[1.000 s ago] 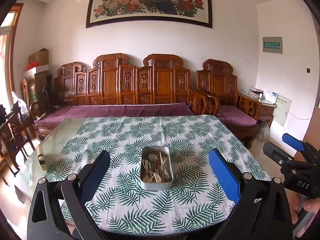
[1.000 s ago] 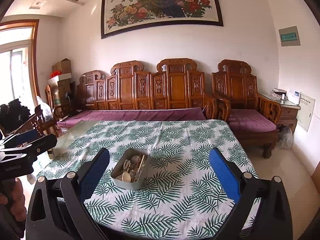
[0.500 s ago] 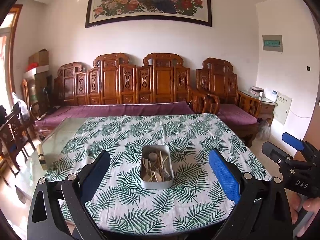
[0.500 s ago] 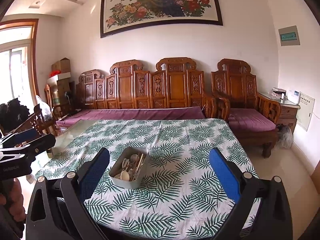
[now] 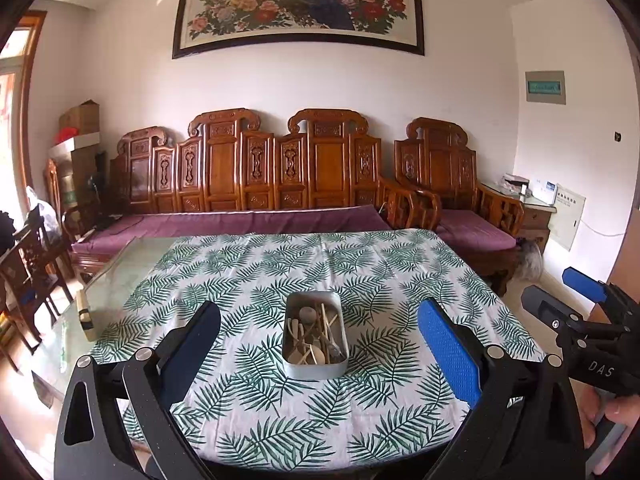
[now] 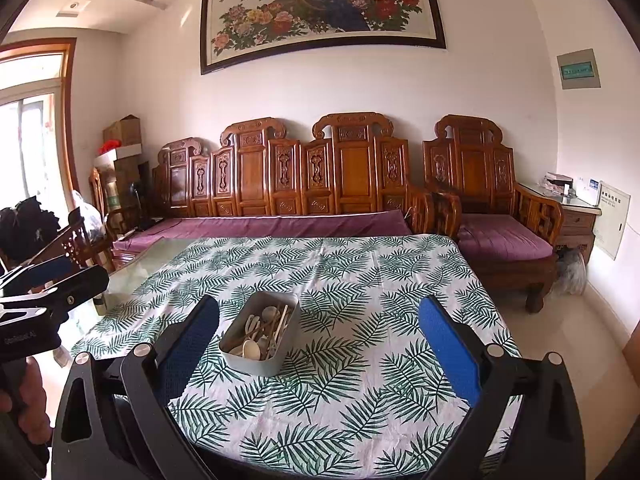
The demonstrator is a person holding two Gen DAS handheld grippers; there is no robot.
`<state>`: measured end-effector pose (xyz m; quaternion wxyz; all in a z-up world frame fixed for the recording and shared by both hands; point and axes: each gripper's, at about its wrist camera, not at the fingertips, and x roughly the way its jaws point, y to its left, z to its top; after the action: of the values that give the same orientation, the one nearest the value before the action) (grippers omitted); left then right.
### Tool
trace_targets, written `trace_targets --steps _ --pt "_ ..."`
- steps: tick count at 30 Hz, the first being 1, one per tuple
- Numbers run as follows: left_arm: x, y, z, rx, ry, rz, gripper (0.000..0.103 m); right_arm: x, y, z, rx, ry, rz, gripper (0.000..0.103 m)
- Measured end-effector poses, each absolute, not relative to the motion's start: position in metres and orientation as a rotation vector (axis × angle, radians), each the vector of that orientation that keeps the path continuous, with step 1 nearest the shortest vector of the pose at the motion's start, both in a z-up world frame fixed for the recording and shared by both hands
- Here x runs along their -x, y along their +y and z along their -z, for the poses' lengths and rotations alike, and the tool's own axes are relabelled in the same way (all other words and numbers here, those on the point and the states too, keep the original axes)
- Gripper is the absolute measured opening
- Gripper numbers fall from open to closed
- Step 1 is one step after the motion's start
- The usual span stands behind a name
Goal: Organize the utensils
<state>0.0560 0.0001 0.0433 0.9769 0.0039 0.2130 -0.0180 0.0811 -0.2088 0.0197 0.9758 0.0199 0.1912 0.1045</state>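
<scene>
**Both claws released above the utensil tin**

The left claw [image 5: 318,354] and right claw [image 6: 318,354] hang spread wide, empty. The metal tin [image 5: 314,334] of wooden utensils [image 5: 314,334] sits mid-frame on the leaf-print worktop [image 5: 372,276].

Both wrist cameras look forward from beyond the near edge of the table [image 5: 400,280], set above it and facing the far edge and the wooden bench [image 5: 248,184] by the wall. The left view sits square to the gray tin [image 5: 314,336]; the right view stands further right, seeing the tin [image 6: 260,332] obliquely. Both share the table, bench and painting [image 5: 300,4].
</scene>
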Motion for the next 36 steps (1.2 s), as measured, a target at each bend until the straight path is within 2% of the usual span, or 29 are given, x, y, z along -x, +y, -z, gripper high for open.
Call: trace_targets --steps 36 --pt "-0.0520 -0.0032 -0.0441 -0.010 0.424 0.040 0.095 -0.0812 -0.2066 -0.0156 -0.041 0.394 -0.213 0.100"
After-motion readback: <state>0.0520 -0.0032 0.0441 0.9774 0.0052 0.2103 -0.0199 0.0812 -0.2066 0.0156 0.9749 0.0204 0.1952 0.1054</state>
